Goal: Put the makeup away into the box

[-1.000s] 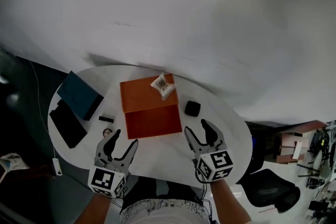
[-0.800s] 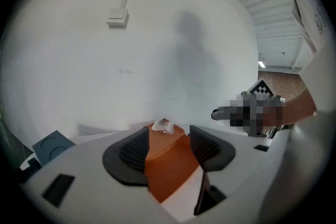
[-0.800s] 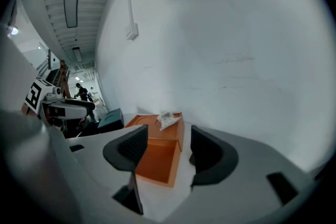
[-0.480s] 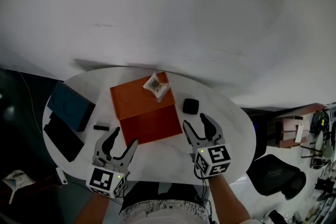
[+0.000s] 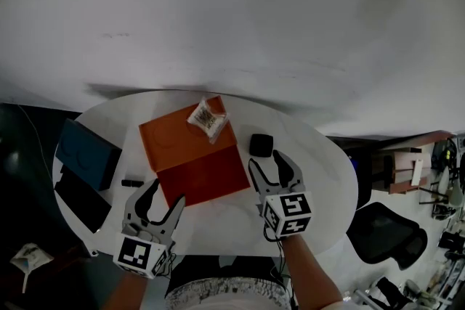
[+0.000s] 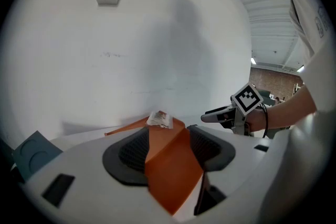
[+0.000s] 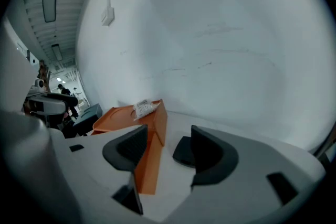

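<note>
One white oval table [image 5: 320,181], white wall [image 5: 254,11]

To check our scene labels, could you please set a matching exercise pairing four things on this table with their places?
Things:
1 packet
2 compact
3 teal case
4 black stick

Places:
A just right of the box
B at the table left edge
C between box and teal case
D on top of the box

Pairs: 1-D, 2-A, 3-B, 4-C
</note>
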`<state>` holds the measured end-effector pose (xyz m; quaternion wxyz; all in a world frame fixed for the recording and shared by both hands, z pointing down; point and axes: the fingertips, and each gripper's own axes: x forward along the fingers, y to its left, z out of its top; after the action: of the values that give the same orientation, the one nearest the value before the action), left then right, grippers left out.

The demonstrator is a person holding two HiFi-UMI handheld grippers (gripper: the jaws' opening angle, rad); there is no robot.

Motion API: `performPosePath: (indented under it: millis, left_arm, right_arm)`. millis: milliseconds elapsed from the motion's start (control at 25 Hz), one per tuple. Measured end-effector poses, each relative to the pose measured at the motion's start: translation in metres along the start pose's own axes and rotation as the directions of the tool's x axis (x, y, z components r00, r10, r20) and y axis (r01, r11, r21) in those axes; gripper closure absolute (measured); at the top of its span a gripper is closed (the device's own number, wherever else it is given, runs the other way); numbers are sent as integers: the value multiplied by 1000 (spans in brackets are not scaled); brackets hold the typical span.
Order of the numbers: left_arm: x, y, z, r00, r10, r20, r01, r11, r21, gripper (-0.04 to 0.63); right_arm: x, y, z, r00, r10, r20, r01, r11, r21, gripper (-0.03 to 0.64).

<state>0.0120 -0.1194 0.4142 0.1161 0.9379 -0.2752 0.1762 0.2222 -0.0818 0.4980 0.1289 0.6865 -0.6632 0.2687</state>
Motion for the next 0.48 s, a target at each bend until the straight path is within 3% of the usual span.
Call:
performPosePath:
  millis: [480]
  left_arm:
    - [16, 4, -6, 999, -13, -36, 13, 1000, -13, 336]
  right_arm:
    - [36, -22, -21, 997, -52, -55, 54, 998, 29, 336]
